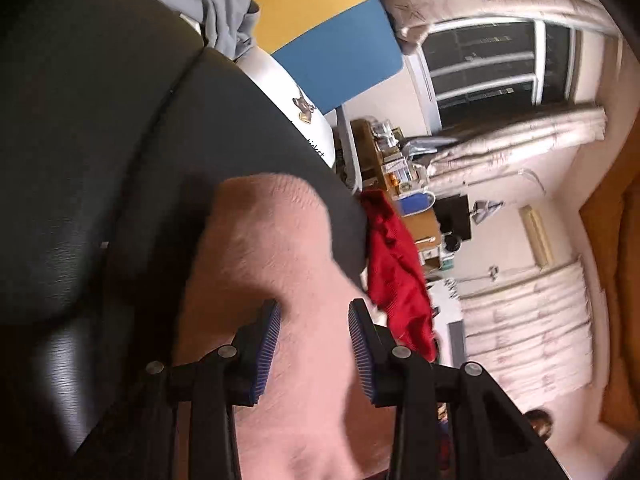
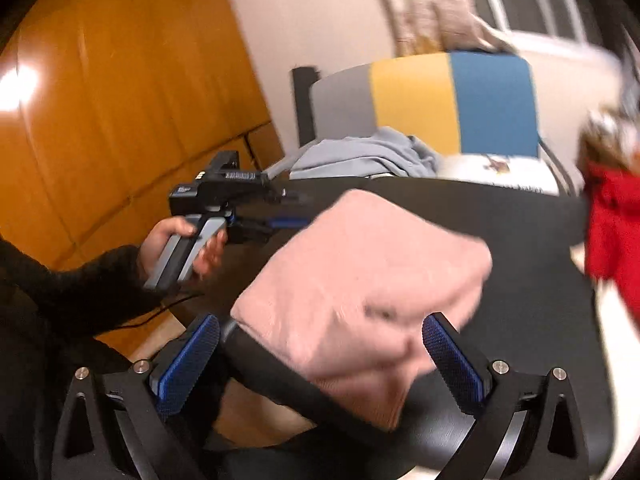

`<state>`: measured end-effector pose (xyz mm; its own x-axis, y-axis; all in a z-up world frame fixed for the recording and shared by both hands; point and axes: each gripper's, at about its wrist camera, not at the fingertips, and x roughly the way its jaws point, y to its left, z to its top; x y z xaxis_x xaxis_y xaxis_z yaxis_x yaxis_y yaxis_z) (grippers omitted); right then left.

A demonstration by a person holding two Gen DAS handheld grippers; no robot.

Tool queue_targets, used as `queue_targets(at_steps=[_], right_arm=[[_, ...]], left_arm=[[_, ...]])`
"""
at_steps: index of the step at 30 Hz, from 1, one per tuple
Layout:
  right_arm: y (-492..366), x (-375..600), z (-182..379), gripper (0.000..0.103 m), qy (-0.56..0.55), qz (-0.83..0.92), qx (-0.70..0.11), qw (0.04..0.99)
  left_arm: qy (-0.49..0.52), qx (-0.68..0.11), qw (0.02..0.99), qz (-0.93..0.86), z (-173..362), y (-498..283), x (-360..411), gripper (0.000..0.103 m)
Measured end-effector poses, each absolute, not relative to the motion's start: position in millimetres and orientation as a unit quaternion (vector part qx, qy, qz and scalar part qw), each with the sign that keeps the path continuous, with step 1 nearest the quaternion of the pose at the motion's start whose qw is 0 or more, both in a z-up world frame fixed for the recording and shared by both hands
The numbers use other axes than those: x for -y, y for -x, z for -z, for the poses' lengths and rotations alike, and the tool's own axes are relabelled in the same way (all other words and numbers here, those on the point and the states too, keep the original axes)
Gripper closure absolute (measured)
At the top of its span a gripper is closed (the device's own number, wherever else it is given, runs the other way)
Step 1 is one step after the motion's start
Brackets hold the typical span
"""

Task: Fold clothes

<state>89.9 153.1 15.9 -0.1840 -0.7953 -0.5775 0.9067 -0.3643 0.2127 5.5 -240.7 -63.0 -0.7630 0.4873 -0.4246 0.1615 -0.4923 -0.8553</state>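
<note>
Two grippers up, both w/ jaws apart, nothing clamped. Left gripper [image 1: 314, 354]: blue-padded fingers set at a moderate gap, hovering over the pink garment [image 1: 276, 280]; camera rolled hard, room appears sideways. Right gripper [image 2: 320, 364]: jaws spread wide, straddling the near edge of the same pink garment [image 2: 360, 272] w/o touching it as far as visible. Right view also shows the person's left hand [image 2: 180, 248], black sleeve [image 2: 80, 284], wrapped round the other gripper's handle at left, tool level w/ table top. Pink garment lies bunched/partly folded on black table [image 2: 532, 280], near front-left rim, one corner hanging past the edge. Table surface to right of it open up to red garment [image 2: 616, 232], which drapes over right edge. Far side: grey garment [image 2: 360, 156] heaped, white printed garment [image 2: 500, 168] flat beside it, both on a separate surface behind the table, in front of a grey/yellow/blue panel [image 2: 452, 100]. Motion blur throughout; no containers to be made out.
</note>
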Motion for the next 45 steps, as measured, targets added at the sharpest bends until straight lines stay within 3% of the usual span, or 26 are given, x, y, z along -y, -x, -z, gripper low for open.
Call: queue_targets(at_steps=[1, 2, 3, 4, 5, 6, 8, 11, 16, 19, 21, 24, 28, 29, 32, 35, 38, 41, 43, 44, 45], right_arm=[[-82, -139, -14, 0.001, -0.329, 0.758, -0.113, 0.552], [-72, -129, -7, 0.010, -0.350, 0.751, -0.131, 0.544], [-65, -119, 4, 0.034, -0.378, 0.743, -0.147, 0.532], [-57, -111, 16, 0.050, -0.408, 0.734, -0.160, 0.519], [-49, -107, 29, 0.076, -0.436, 0.725, -0.163, 0.507], [-41, -107, 40, 0.082, -0.452, 0.720, -0.163, 0.501], [-37, -114, 54, 0.085, -0.474, 0.716, -0.162, 0.486], [-31, -147, 75, 0.085, -0.507, 0.725, -0.101, 0.455], [-24, -185, 99, 0.084, -0.518, 0.728, 0.005, 0.449], [-21, -201, 96, 0.064, -0.510, 0.728, 0.053, 0.455], [-19, -206, 83, 0.033, -0.495, 0.732, 0.070, 0.463], [-6, -207, 66, 0.014, -0.449, 0.752, 0.109, 0.470], [26, -189, 76, 0.014, -0.454, 0.769, 0.134, 0.430], [36, -182, 83, 0.019, -0.466, 0.770, 0.135, 0.414], [57, -162, 104, 0.070, -0.490, 0.772, 0.133, 0.383], [54, -151, 87, 0.086, -0.443, 0.809, 0.085, 0.378], [52, -146, 94, 0.085, -0.434, 0.829, 0.017, 0.353], [51, -151, 103, 0.081, -0.422, 0.832, 0.024, 0.359], [54, -157, 100, 0.060, -0.424, 0.835, 0.034, 0.350], [56, -161, 98, 0.045, -0.428, 0.835, 0.037, 0.343], [58, -162, 93, 0.042, -0.428, 0.838, 0.038, 0.336]], left_arm=[[0.327, 0.483, 0.105, -0.806, 64, -11, 241, 0.068], [0.325, 0.472, 0.108, -0.812, 66, -16, 241, 0.068], [0.324, 0.456, 0.116, -0.821, 64, -19, 236, 0.068], [0.324, 0.427, 0.131, -0.834, 60, -19, 227, 0.068], [0.326, 0.395, 0.143, -0.847, 55, -20, 218, 0.068], [0.331, 0.359, 0.153, -0.859, 53, -21, 208, 0.068], [0.350, 0.280, 0.169, -0.878, 54, -21, 184, 0.068], [0.393, 0.197, 0.186, -0.879, 68, -19, 154, 0.070], [0.408, 0.172, 0.186, -0.877, 79, -27, 141, 0.072], [0.407, 0.174, 0.185, -0.878, 76, -33, 141, 0.072], [0.396, 0.172, 0.186, -0.882, 69, -37, 143, 0.070], [0.373, 0.159, 0.185, -0.895, 55, -39, 144, 0.068], [0.347, 0.138, 0.183, -0.909, 40, -25, 142, 0.067], [0.341, 0.134, 0.183, -0.912, 37, -20, 141, 0.067], [0.344, 0.116, 0.176, -0.915, 40, -8, 140, 0.066], [0.372, 0.092, 0.156, -0.910, 56, -6, 141, 0.068], [0.375, 0.104, 0.142, -0.910, 74, -14, 143, 0.076], [0.367, 0.138, 0.127, -0.911, 77, -22, 145, 0.076], [0.357, 0.143, 0.127, -0.914, 70, -21, 147, 0.076], [0.349, 0.149, 0.132, -0.915, 63, -20, 151, 0.073], [0.340, 0.156, 0.132, -0.918, 56, -17, 157, 0.070]])
